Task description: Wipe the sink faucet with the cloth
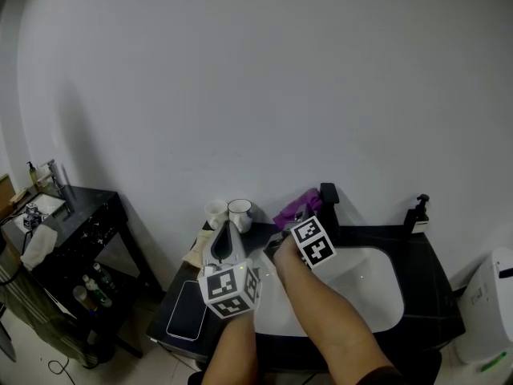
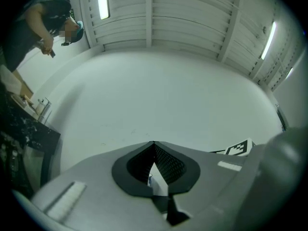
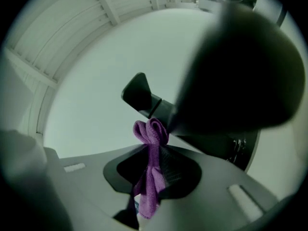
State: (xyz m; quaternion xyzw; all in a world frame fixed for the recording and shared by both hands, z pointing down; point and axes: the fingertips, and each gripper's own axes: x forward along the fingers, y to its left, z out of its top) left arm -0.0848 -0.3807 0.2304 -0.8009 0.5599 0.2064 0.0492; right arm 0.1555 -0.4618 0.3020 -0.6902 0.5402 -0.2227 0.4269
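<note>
White wall (image 1: 240,70) backs the sink (image 1: 383,299). Right claw (image 3: 150,149) pinches the cloth (image 3: 153,174). It runs from 6 to 12 o'clock, folds up by the faucet (image 3: 142,94). Left claw (image 2: 154,146) is pressed together.

Plain white wall (image 1: 264,79) fills most of the head view, evenly lit. Down at the left, a black open-shelved side stand (image 1: 96,223) sits on pale floor (image 1: 120,367). A glossy black countertop (image 1: 437,287) runs against the wall. Overhead, white ribbed ceiling panels (image 2: 192,18) carry a bright strip light (image 2: 102,1).
</note>
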